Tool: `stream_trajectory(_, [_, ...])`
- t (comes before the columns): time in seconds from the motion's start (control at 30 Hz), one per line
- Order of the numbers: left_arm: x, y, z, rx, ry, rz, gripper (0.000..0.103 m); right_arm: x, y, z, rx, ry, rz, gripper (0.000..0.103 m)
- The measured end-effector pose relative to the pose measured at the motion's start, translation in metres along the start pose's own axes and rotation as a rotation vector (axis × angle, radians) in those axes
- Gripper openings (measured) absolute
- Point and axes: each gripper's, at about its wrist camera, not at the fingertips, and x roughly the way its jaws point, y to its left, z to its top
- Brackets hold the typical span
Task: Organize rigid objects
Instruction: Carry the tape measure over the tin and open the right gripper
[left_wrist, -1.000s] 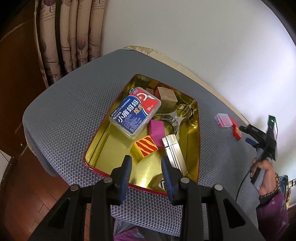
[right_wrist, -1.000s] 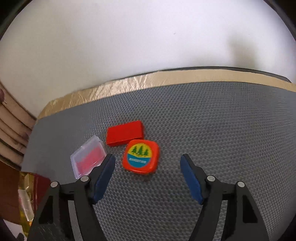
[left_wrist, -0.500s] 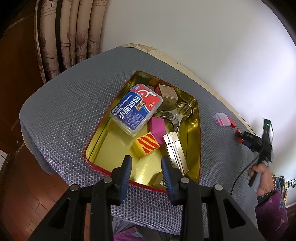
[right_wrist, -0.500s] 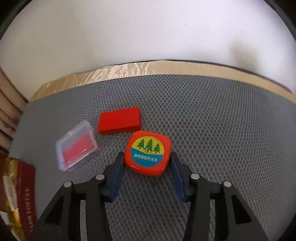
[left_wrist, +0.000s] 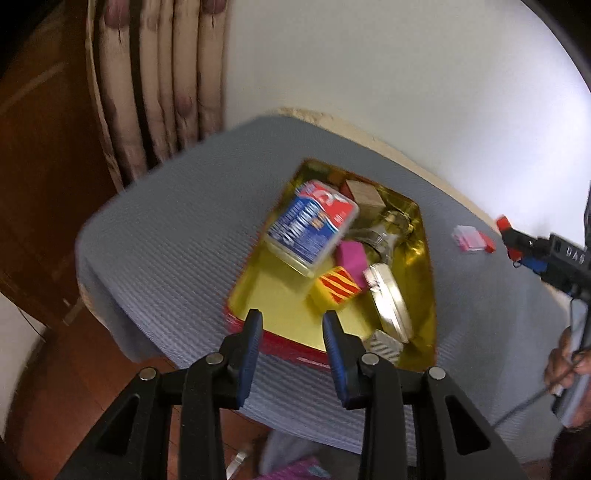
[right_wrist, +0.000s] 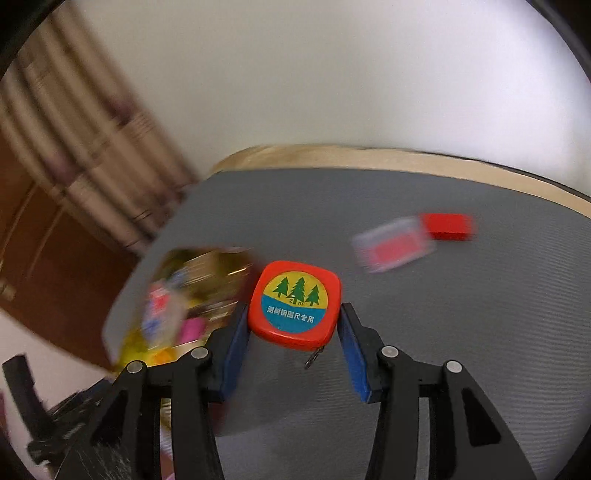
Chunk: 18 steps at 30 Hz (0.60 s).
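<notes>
Between the right gripper (right_wrist: 293, 325) pads sits the tape measure (right_wrist: 294, 303), orange case w/ tree label, clamped on both sides and, by the look of it, carried clear of the grey mat (right_wrist: 424, 314); its pull tab dangles at 6 o'clock. At abt 9 o'clock from it, blurred, lies the gold tray (right_wrist: 207, 266), so the carry looks aimed that way. At 2 o'clock on the mat: a clear case (right_wrist: 393, 245) w/ a red block (right_wrist: 447, 226) just beside it, both not yet in the tray.

Left wrist view: tray (left_wrist: 424, 266) holds a floss box (left_wrist: 312, 225), wooden cube (left_wrist: 364, 195), pink block (left_wrist: 351, 256), striped block (left_wrist: 338, 288), a silver tin (left_wrist: 389, 304) and some metal bits, too blurred to name. Left gripper (left_wrist: 293, 338) hovers at the tray's 6 o'clock rim, jaws a little apart and easing wider, nothing between them.

Progress, as a guess: well along. Most items are boxed, one is in transit, 2 are left on the mat. Remaining: drop the tape into a free spot (near-left floor of the tray looks bare), then fetch the case and block.
</notes>
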Motion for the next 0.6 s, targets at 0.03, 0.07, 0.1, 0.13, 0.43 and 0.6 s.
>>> stream_trajectory(0.03, [-0.002, 0.002, 0.000, 0.004, -0.020, 0.015, 0.036, 0.008, 0.015, -0.001, -0.024, 0.007, 0.011, 0.045])
stream_trajectory(0.07, [-0.003, 0.004, -0.001, 0.000, -0.035, 0.019, 0.036, 0.018, 0.032, -0.003, -0.062, 0.020, 0.016, 0.045])
stream_trajectory(0.1, [-0.003, 0.007, -0.001, -0.009, -0.048, 0.019, 0.037, 0.025, 0.046, -0.005, -0.091, 0.030, 0.012, 0.045])
stream_trajectory(0.13, [-0.003, 0.010, -0.002, -0.019, -0.062, 0.023, 0.037, 0.026, 0.052, -0.009, -0.105, 0.036, 0.011, 0.045])
stream_trajectory(0.43, [0.002, 0.021, -0.003, -0.035, -0.063, 0.033, 0.038, 0.075, 0.091, -0.024, -0.152, 0.111, -0.025, 0.045])
stream_trajectory(0.6, [0.006, 0.022, -0.003, -0.037, -0.051, 0.036, 0.039, 0.082, 0.088, -0.027, -0.155, 0.110, -0.051, 0.045])
